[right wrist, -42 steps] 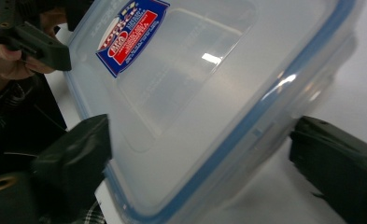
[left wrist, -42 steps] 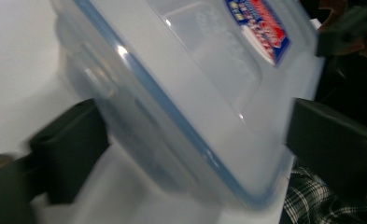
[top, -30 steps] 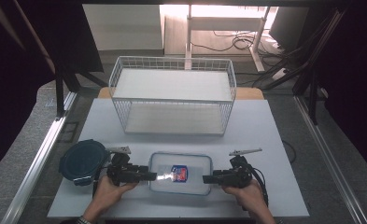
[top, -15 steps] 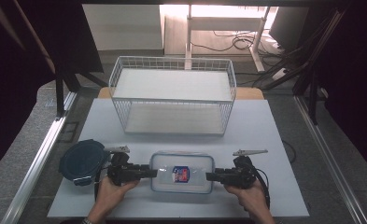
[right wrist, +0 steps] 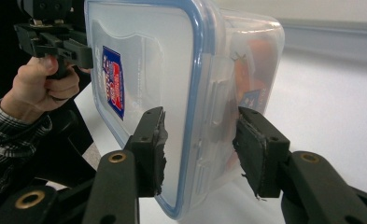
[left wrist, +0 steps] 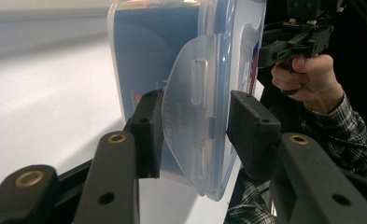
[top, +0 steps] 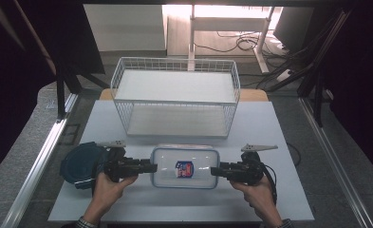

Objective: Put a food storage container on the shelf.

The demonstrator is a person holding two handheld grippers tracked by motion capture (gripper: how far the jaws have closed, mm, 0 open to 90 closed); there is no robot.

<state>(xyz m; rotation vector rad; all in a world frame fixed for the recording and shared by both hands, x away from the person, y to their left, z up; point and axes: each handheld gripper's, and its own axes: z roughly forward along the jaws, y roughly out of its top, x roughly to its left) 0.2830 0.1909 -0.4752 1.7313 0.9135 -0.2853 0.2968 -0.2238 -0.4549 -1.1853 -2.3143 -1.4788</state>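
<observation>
Clear plastic, blue-rimmed and labelled, the food container sits lengthwise between two hand-held grippers near the front edge of the white counter. At the container's left end, the left gripper has its fingers around the side latch flap; they have just been closing, one pad against the flap and the other close to the lid's edge, though a firm pinch cannot be confirmed. At the opposite end, the right gripper straddles the rim, one finger against the lid and the other by the container's wall, where contact is unclear. Each gripper is held in a hand with a plaid cuff. A dark blue round lid lies just left of the left gripper. Farther back stands a white wire basket.
</observation>
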